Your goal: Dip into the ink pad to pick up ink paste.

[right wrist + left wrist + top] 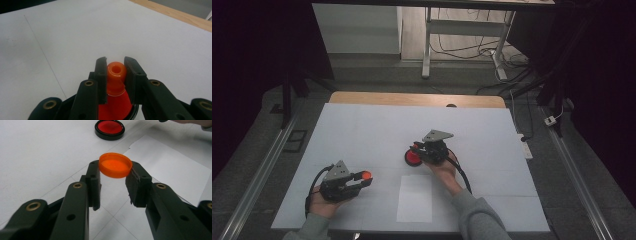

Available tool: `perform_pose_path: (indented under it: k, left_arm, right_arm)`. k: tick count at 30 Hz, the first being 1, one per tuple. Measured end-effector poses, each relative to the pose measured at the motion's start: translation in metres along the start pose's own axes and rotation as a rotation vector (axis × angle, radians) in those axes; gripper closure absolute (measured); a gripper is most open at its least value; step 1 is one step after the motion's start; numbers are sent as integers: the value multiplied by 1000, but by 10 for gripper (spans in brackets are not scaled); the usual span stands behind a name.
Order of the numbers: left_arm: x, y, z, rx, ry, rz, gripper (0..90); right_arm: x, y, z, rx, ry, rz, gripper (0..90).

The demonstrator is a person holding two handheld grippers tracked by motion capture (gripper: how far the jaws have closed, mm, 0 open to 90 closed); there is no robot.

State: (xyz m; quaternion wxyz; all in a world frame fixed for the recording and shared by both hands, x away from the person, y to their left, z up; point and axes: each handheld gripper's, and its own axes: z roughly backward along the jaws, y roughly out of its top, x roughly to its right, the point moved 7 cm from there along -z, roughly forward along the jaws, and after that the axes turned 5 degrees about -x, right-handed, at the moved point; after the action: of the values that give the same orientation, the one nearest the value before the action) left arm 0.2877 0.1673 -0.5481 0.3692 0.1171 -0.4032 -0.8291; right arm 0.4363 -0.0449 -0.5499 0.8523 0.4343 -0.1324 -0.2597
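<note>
So here's the setup: the left gripper (363,180) is pinching an orange cap (115,165) by its rim, right at the very tips of the jaws, hollow side up, over the white table (362,135) near the person's edge. The right gripper (114,72) is clamped around the orange neck (115,75) of what looks like a red bottle with a black base (413,157), sitting mid-table. A blank sheet of paper (414,197) lies between the two hands.

My worry is that cap. It's held only by two points on a round rim, way out at the fingertips, so any extra squeeze or a bump on the way over and it could squirt out like a tiddlywink. It also seems to be facing open side up, so it'd need flipping before it goes on the neck, and that's a twist with barely any grip.

The other side looks risky too: the right jaws are covering the neck, exactly where the cap has to land. If they don't shift lower, the cap probably hits the jaws.
</note>
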Motion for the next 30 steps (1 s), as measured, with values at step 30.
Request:
perform_pose_path:
  k: [30]
  left_arm:
    - [3, 1, 0, 1, -4, -1, 656]
  right_arm:
    - [0, -13, -11, -28, -13, 25, 730]
